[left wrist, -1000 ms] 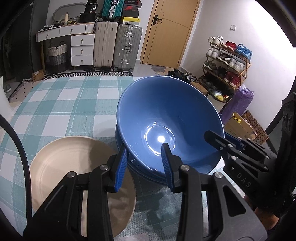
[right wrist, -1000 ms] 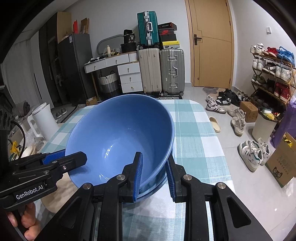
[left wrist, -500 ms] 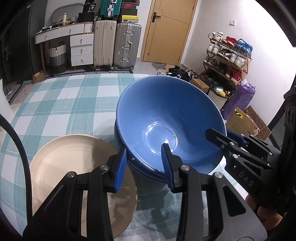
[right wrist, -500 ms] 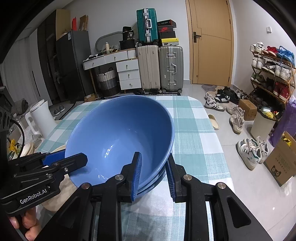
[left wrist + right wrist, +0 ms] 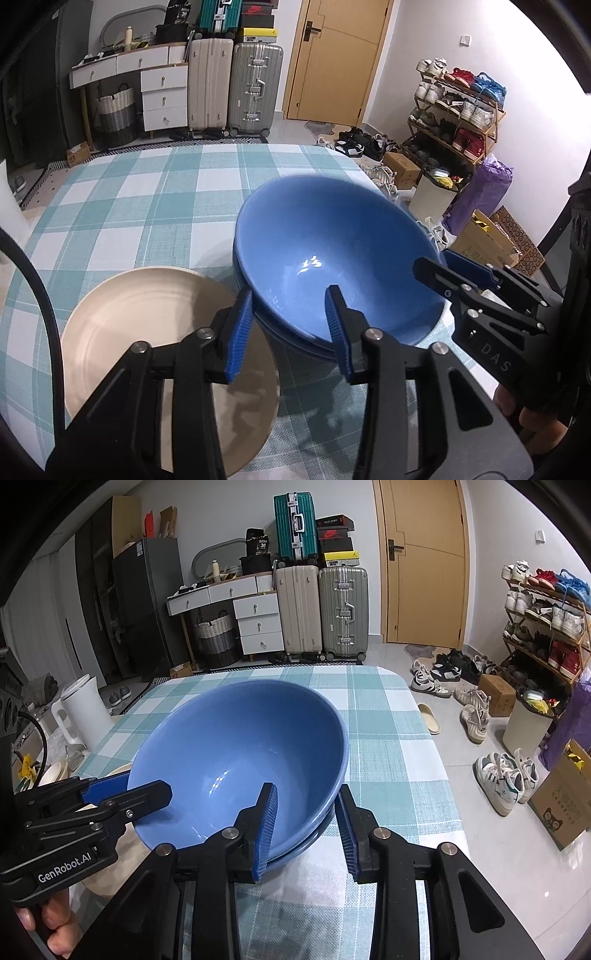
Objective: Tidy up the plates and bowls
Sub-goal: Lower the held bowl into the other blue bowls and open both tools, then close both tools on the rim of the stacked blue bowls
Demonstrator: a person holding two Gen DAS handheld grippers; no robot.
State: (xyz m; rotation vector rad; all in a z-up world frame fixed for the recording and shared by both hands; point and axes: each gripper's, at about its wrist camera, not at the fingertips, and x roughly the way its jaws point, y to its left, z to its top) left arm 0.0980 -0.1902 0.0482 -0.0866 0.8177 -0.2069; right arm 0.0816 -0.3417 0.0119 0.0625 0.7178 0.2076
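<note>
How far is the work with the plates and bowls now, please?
Done: the blue bowl sits nested on the bowl stack. In hand: both the left gripper and the right gripper have just been opening around its rim, releasing it. Left: the beige plate lies alone beside it.

Glossy glazed blue bowl [image 5: 332,258]; woven checked tablecloth [image 5: 147,199].

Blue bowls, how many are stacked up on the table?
3, I think. The top blue bowl sits nested in a second bowl, and a third rim peeks out beneath, all on the checked tablecloth. More underneath could be hidden.
</note>
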